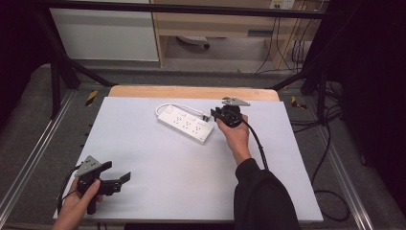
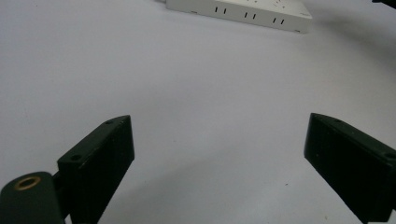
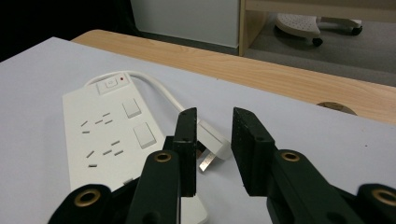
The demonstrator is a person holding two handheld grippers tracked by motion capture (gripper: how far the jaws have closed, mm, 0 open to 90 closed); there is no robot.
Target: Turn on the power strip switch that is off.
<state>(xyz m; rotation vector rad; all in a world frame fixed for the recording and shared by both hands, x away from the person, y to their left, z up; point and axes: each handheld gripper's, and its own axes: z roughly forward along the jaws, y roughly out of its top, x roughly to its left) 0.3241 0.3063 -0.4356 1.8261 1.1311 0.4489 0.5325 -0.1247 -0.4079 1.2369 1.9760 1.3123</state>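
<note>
Two grippers are at work over the pale table [image 1: 143, 191]. From the high view, the left gripper [image 1: 125, 177] rests near the front left corner, well apart from the white power strip [image 1: 186, 124], while the right gripper [image 1: 214, 115] sits just beside the strip's far right end, where its plug [image 1: 205, 117] lies.

Along the left gripper view, its jaws stand wide apart with bare table between them; the strip [image 2: 243, 10] lies far ahead.

Along the right gripper view, the jaws are narrowed around the plug [image 3: 212, 140]. The left jaw looks to be against the plug's side, but a gap shows at the right one, so I'd judge it not yet gripped. The prongs point down toward the table. To do this well, I'd centre the plug body between the pads and squeeze squarely on its flat sides, clear of the prongs and cord [image 3: 154, 84], before lifting.
</note>
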